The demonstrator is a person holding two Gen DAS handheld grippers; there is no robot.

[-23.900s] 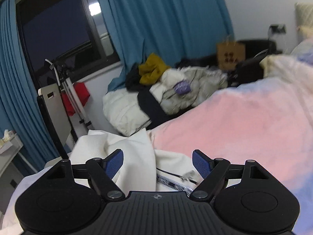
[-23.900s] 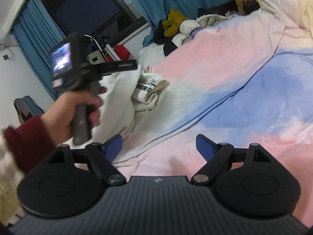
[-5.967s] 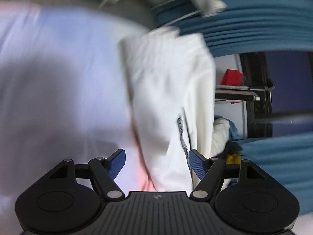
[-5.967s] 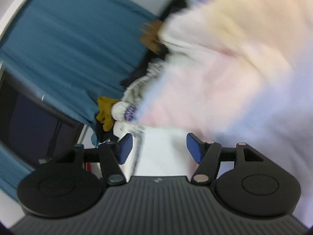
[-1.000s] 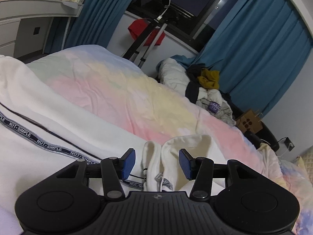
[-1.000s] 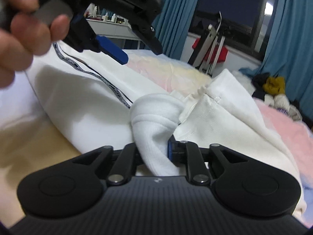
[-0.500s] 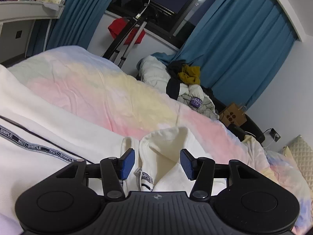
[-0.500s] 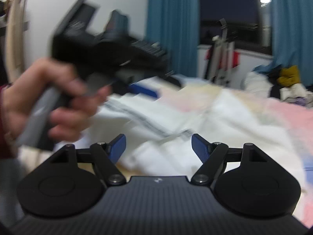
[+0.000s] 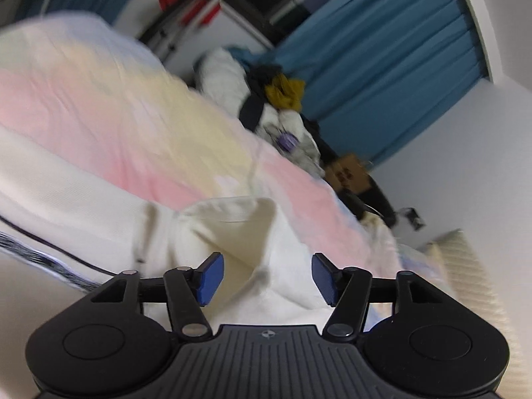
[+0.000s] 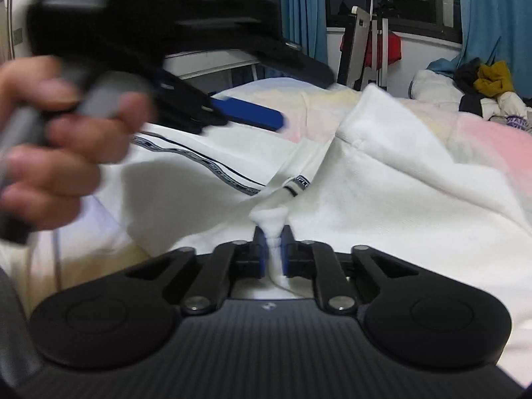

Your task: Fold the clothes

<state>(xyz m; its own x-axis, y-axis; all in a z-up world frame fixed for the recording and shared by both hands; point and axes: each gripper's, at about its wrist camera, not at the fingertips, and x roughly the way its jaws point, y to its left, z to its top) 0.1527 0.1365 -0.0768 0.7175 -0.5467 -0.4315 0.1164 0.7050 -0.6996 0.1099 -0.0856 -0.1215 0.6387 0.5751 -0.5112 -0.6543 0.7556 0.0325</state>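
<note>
At the bottom middle, the right tongs (image 10: 273, 246) pinch a bunch of the white top (image 10: 382, 179); the left tongs (image 9: 262, 279) are apart above it; it looks soft and floppy, so grab a hem.

The right gripper (image 10: 273, 241) has its two blue pads pressed close together, with a pinch of the white garment (image 10: 382, 179) caught between them. The left gripper (image 9: 266, 277) is spread wide, its blue pads (image 9: 210, 277) well apart and holding nothing, low over the cloth. In the right wrist view the person's left hand (image 10: 56, 139) wraps around the grey handle of that left gripper, blurred, with the fingers curled around it.
</note>
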